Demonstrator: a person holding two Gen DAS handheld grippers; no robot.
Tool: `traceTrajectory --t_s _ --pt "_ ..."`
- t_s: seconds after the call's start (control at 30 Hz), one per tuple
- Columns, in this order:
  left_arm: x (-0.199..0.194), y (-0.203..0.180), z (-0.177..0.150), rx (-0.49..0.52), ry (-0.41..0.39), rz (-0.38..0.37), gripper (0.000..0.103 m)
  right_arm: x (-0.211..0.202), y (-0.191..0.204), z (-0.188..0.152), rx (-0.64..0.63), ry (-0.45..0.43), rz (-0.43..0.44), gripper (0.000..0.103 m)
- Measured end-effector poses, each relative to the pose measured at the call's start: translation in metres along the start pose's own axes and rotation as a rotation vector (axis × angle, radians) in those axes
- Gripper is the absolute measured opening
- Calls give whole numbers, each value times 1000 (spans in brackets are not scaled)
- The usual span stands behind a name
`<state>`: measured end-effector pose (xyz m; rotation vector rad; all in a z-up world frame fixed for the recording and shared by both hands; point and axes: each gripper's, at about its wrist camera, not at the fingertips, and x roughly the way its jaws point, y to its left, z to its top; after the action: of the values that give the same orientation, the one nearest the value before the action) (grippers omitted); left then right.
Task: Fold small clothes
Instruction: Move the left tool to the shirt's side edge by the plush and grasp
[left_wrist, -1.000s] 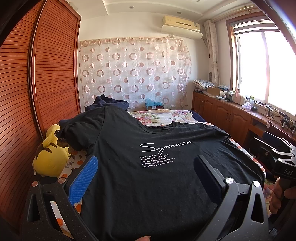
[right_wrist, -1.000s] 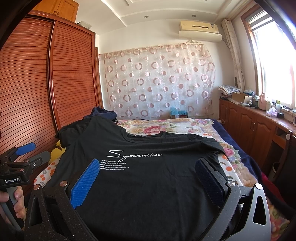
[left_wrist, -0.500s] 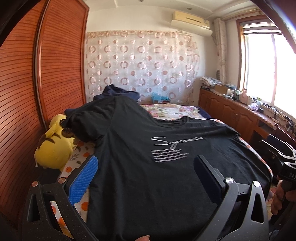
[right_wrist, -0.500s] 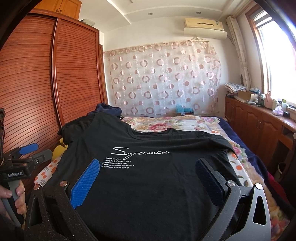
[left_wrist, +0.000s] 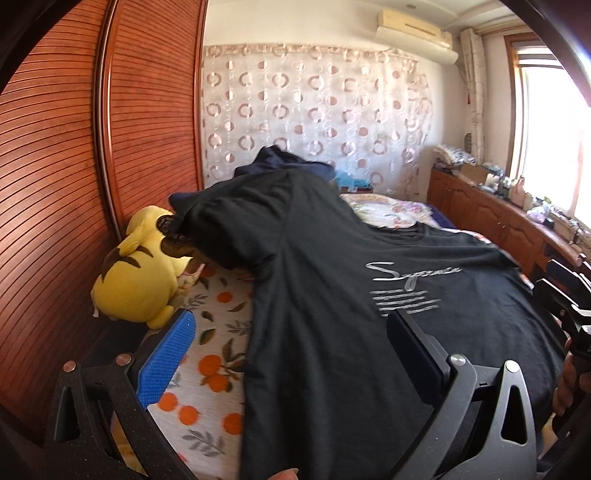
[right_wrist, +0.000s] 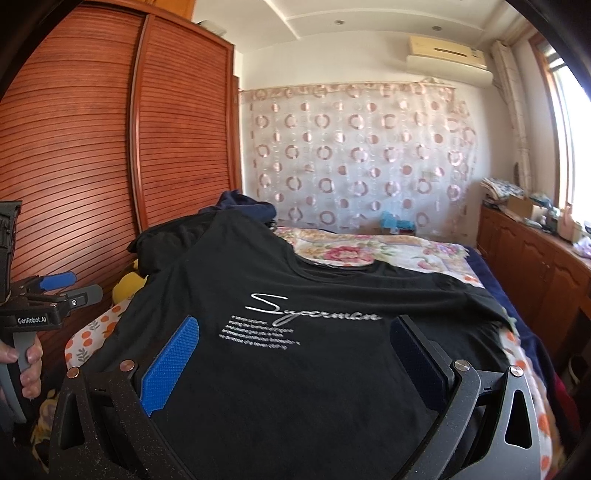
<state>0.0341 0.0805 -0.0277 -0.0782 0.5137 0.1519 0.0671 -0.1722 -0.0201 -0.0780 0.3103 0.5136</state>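
Both of your grippers hang with jaws spread and pinching nothing over the near hem of the black T-shirt (right_wrist: 295, 354), which lies print-up across the bed (left_wrist: 218, 306). Its far-left sleeve drapes over the yellow plush toy (left_wrist: 140, 280), so a fold from there could drag the toy or bunch cloth. Left of the shirt you have bare sheet beneath your left gripper (left_wrist: 291, 354); by your right gripper (right_wrist: 295, 363) it reaches the bed's edge.

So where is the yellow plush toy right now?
The yellow plush toy lies at the left of the left wrist view, on the orange-print bedsheet against the slatted wooden wardrobe, partly under the black T-shirt sleeve.
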Motion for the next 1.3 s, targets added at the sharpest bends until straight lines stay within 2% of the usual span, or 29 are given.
traceTrajectory --t_s 0.43,0.63,0.7,0.8,0.9,1.07,1.1,1.13,1.2,1.23,1.3 --pt "52 55 15 -32 62 7 103 48 -28 1 4 154 134 103" --pt "88 81 27 -110 119 -41 80 51 -39 5 -7 190 152 103" --pt "98 85 28 -133 137 -70 66 50 -42 5 -17 201 155 103" --pt "110 85 30 -154 147 -107 60 55 -35 8 -31 214 156 103" --pt "122 84 35 -163 152 -111 55 60 -34 9 -40 232 157 103" --pt "139 84 38 -180 178 -148 55 63 -29 12 -49 237 157 103" --pt "139 84 38 -184 177 -157 52 64 -28 13 -50 237 156 103" --pt "139 85 38 -192 174 -167 49 63 -29 13 -50 237 155 103" --pt "136 86 39 -204 161 -186 35 62 -29 13 -51 235 155 103" --pt "133 86 40 -201 152 -192 33 65 -25 12 -52 230 153 103" --pt "126 82 43 -173 131 -181 19 65 -23 12 -54 225 151 103"
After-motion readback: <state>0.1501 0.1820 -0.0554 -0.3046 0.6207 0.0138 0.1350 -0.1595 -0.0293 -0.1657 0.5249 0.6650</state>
